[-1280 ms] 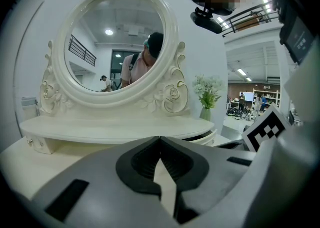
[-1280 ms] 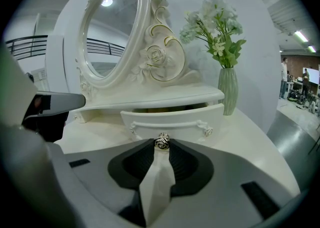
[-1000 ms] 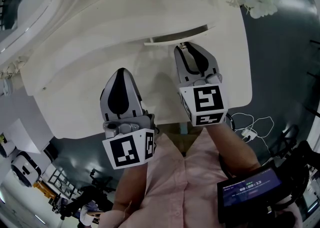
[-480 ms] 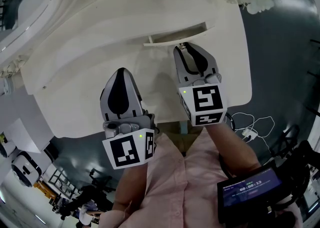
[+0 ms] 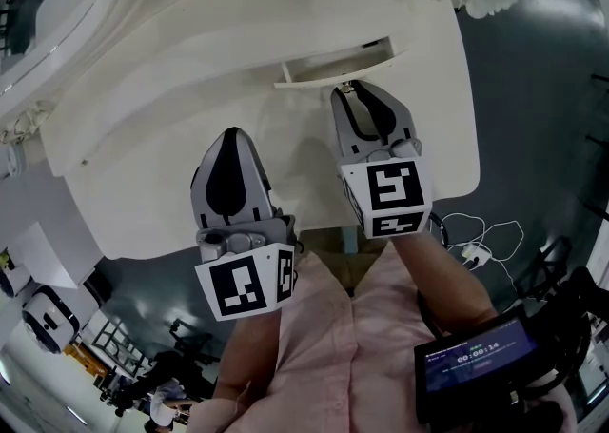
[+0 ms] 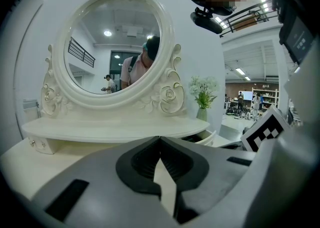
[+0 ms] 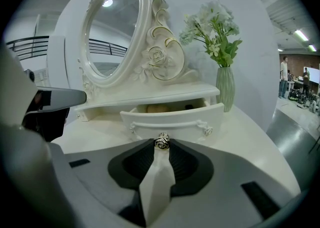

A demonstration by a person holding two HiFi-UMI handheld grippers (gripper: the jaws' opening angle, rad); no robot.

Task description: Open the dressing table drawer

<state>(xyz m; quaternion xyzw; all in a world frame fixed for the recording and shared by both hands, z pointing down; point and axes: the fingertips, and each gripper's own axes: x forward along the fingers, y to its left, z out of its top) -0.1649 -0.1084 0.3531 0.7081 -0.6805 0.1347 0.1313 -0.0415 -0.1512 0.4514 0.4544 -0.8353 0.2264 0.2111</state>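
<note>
While the right gripper pinches the knob, the scene stands thus:
Right tips: closed on either side of the small metal rose-shaped knob at the middle of the front of the drawer; the black pads behind the tips stand apart.
Left tips: pressed together with nothing between them; the left gripper hangs over the tabletop, to the left of the right one and nearer the person, apart from the drawer.
Drawer: under the raised shelf, pulled partly out toward the right gripper; a pale rounded thing shows inside, too hidden to name.
Dressing table: cream white with a curved front edge, both grippers above its top.
Mirror: oval, in a carved frame with roses, standing on the shelf; a person is reflected in it.
Vase: pale green and ribbed, just right of the drawer, holding white flowers.
Person: a pink shirt fills the lower edge of the head view, a dark device with a lit screen to its right.
Floor: dark grey, with a white cable lying near the table's right edge.
</note>
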